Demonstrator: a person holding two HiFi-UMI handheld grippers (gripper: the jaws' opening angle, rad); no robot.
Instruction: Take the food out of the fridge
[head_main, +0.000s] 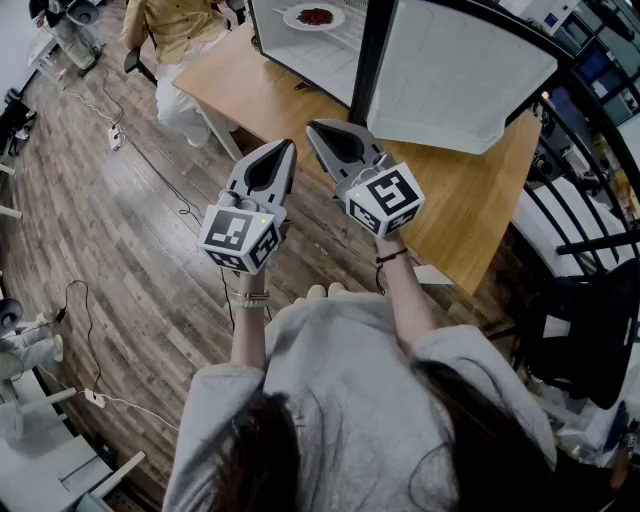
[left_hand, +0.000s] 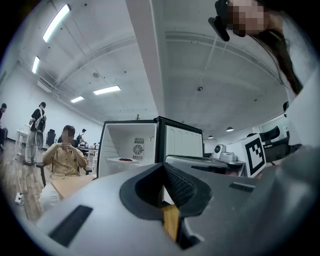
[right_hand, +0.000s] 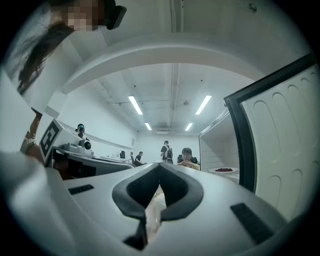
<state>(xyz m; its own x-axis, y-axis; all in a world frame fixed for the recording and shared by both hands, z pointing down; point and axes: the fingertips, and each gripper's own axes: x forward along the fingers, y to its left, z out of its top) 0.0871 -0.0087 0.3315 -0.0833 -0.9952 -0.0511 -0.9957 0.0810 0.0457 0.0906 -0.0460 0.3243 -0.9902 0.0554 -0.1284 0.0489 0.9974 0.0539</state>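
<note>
We hold the left gripper (head_main: 286, 150) and right gripper (head_main: 315, 130) side by side, fingers closed and empty. The food (head_main: 316, 15) sits well apart on a plate (head_main: 336, 18) inside the open fridge (head_main: 372, 50).

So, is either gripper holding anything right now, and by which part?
Nothing is held. The left gripper and the right gripper both have their jaws together with nothing between them. The plate of food sits inside the open fridge.

- Right gripper (right_hand: 160, 165): jaws together, nothing between them.
- Fridge door (right_hand: 285, 145) stands open at right, its white inner panel facing the camera.
- Plate of red food (right_hand: 223, 170) sits inside the fridge (right_hand: 216, 145).
- Seated person (right_hand: 187, 156) beyond.
</note>
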